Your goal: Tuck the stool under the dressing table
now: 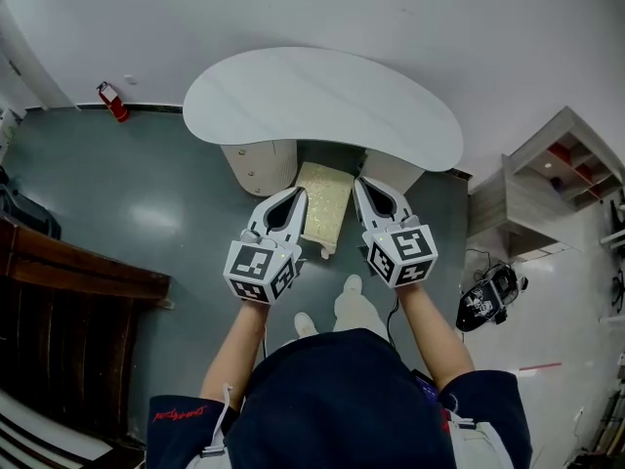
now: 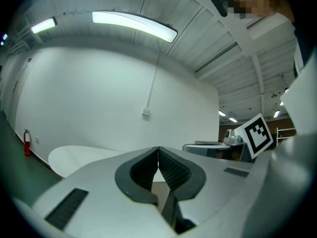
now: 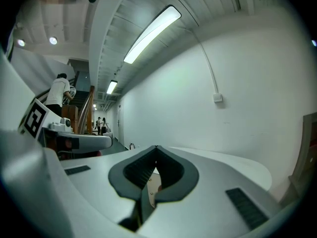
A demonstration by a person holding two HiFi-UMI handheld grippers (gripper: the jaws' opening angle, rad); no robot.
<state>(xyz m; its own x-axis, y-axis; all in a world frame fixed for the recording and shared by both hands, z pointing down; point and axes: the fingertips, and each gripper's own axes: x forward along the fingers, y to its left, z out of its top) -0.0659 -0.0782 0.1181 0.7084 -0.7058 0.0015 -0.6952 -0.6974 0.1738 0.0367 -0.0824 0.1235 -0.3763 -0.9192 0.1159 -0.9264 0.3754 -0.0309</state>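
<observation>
Bench top (image 1: 322, 101): white, smooth, kidney-shaped, set against the far white wall; nothing stands on it.
Supports: two cream pedestals, a rounded one at left (image 1: 262, 167) and one at right (image 1: 395, 171), with a dark gap between them.
Stool (image 1: 325, 203): rectangular seat, pale yellow, grainy fabric. Its far end lies under the bench's near edge, in the gap between the pedestals; its near end sticks out over the floor.
Left gripper (image 1: 297, 193): jaws together at the tips, nothing clamped between them. It lies along the stool's left edge; contact cannot be confirmed.
Right gripper (image 1: 359, 183): jaws likewise together and empty. It lies along the stool's right edge; contact cannot be confirmed.
Floor (image 1: 146, 213): grey-green, glossy, reflecting the ceiling lights.
Left margin: dark wooden furniture (image 1: 68, 291) near left, a red fire extinguisher (image 1: 113, 102) at the far wall, both well apart from the stool.
Right margin: a white shelf unit (image 1: 557, 184) and a black device (image 1: 488, 299) on the floor, both clear of the right pedestal.
Open room: bare floor to the left of the stool.
</observation>
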